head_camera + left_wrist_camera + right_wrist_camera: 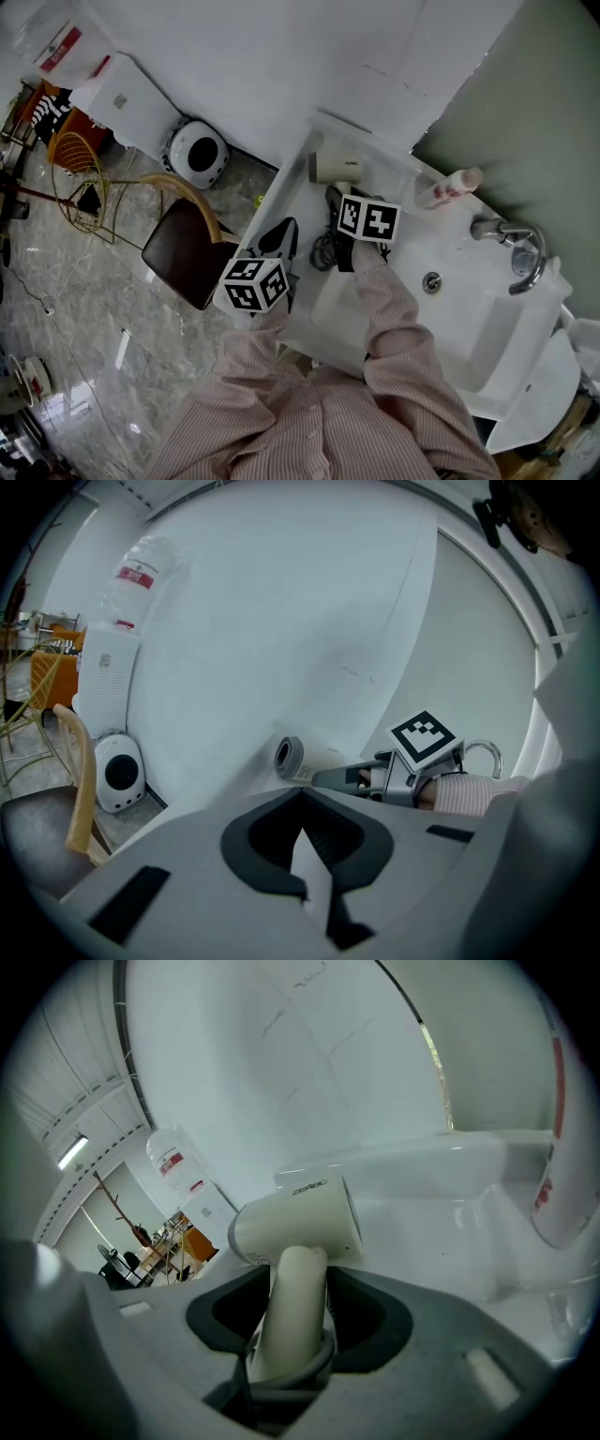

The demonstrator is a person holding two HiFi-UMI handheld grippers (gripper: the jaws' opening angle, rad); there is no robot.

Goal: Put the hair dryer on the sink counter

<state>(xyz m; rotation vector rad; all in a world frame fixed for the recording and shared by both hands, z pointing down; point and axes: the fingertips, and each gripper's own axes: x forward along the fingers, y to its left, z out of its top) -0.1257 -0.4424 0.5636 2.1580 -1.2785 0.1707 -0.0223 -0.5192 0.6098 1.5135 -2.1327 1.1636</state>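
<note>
**Item 1:** hair dryer (pixel 336 167), cream, w/ dark cord (pixel 323 251) bunched near handle.
**Loc:** far end of white counter (pixel 295 202), to person's left of sink basin (pixel 412 309), close to wall. Can't tell if body rests on the surface.
**R claw** (pixel 334 195): clenched on dryer handle.
**L claw** (pixel 281 231): jaws together, nothing betw. them, at counter's front edge, apart from dryer.
**Also:** 1 pinkish bottle (pixel 448 187) lying near faucet (pixel 516 246).
</note>
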